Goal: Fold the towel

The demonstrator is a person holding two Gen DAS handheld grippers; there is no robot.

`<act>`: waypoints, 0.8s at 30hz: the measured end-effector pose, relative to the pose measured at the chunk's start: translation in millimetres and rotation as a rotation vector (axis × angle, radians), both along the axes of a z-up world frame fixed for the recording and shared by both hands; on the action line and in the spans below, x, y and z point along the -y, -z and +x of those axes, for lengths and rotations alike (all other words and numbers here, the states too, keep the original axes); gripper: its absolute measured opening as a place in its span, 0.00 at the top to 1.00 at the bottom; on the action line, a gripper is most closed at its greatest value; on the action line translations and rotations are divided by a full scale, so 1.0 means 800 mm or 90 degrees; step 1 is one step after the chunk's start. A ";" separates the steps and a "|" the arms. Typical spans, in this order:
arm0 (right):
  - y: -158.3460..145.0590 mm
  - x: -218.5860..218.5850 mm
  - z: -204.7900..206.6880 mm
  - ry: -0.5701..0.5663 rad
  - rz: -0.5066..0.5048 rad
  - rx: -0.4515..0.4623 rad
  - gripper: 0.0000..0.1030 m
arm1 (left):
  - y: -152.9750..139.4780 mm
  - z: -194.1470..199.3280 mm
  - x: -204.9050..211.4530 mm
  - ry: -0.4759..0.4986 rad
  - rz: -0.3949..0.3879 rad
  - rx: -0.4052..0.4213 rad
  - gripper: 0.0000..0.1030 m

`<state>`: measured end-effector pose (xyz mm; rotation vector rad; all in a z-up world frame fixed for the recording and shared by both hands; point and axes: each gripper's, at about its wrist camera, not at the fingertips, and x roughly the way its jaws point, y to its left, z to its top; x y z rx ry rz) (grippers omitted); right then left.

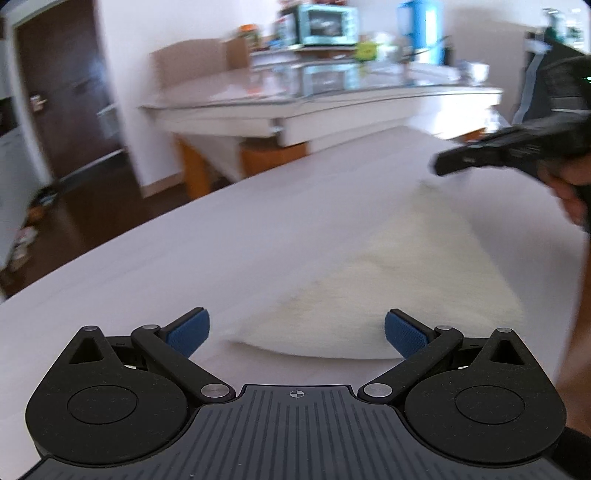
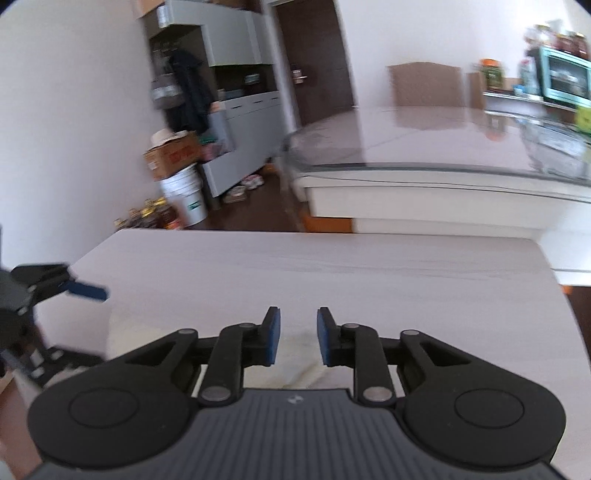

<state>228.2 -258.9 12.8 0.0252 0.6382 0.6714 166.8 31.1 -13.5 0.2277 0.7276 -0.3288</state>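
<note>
A cream-white towel (image 1: 388, 273) lies flat on the pale wooden table (image 1: 221, 240), its near edge folded over. My left gripper (image 1: 296, 326) hovers just before that near edge, jaws wide open with nothing between them. In the left wrist view the right gripper (image 1: 448, 164), held by a hand (image 1: 569, 195), hangs over the towel's far corner. In the right wrist view my right gripper (image 2: 298, 334) stands open by a narrow gap above the towel (image 2: 295, 356), nothing pinched between its blue pads (image 2: 272, 334). The left gripper (image 2: 86, 291) shows at the left edge.
Beyond the table's far edge (image 2: 314, 232) stands a glass-topped table (image 2: 443, 147) with a teal oven (image 1: 327, 24) and clutter behind it. On the dark floor at the left sit a cardboard box (image 2: 171, 155) and a white bucket (image 2: 186, 195).
</note>
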 end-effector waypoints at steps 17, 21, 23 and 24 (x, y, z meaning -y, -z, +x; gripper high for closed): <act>0.021 -0.006 -0.004 -0.016 -0.056 -0.030 0.83 | 0.003 0.026 -0.027 -0.136 -0.010 -0.021 0.00; 0.027 -0.009 -0.012 -0.027 -0.091 -0.012 0.83 | 0.008 0.028 -0.030 -0.140 -0.007 -0.035 0.00; 0.025 -0.012 -0.013 -0.026 -0.103 -0.010 0.83 | 0.009 0.027 -0.030 -0.141 -0.008 -0.034 0.00; 0.025 -0.013 -0.013 -0.026 -0.105 -0.009 0.83 | 0.009 0.027 -0.030 -0.142 -0.008 -0.036 0.00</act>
